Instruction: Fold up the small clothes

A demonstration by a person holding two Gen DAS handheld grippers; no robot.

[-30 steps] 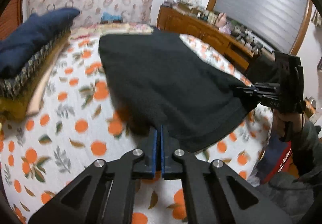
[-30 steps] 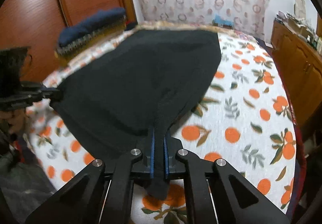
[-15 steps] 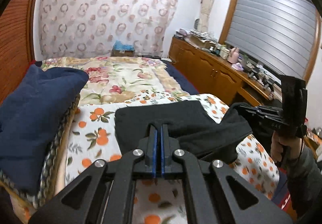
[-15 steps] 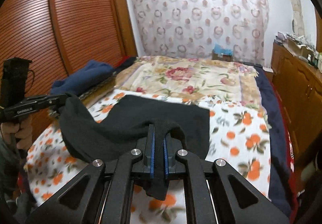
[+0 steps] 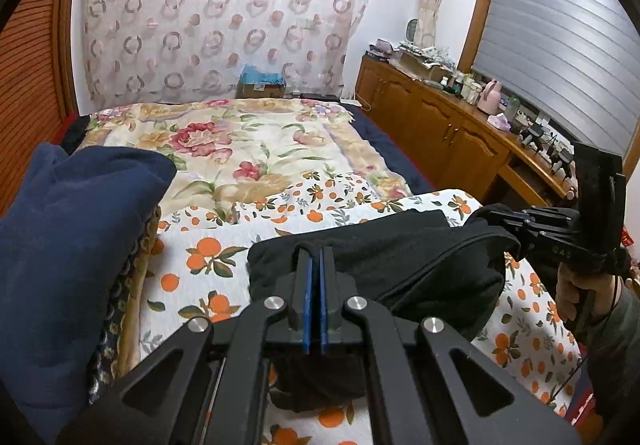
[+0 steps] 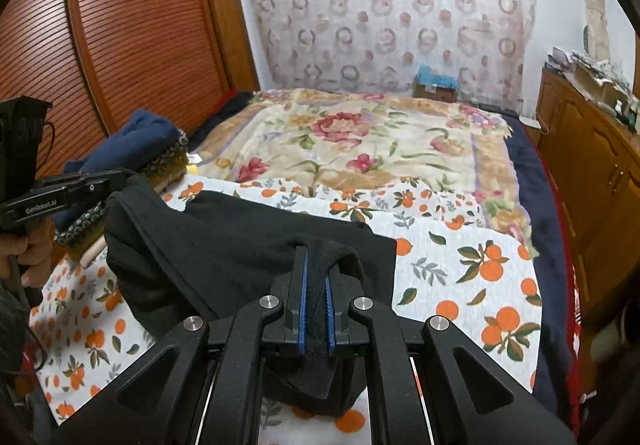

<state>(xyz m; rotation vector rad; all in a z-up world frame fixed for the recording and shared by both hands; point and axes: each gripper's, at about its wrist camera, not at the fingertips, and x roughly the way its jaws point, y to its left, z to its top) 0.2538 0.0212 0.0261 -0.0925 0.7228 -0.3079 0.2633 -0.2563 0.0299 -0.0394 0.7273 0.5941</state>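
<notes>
Left gripper (image 5: 314, 257) and right gripper (image 6: 316, 261) both clamped tight on black fleece garment (image 6: 240, 241), lower centre, over orange-print bedsheet (image 6: 480, 285).

A black garment (image 6: 248, 241) lies on a white sheet (image 6: 472, 277) printed with oranges; the blanket (image 6: 360, 141) beyond is cream floral.

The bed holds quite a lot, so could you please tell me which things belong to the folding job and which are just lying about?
In the job: black garment; left gripper; right gripper, both clamped on it.

Lying about: stack of folded clothes; floral blanket; cardboard box; wooden cabinet.
</notes>
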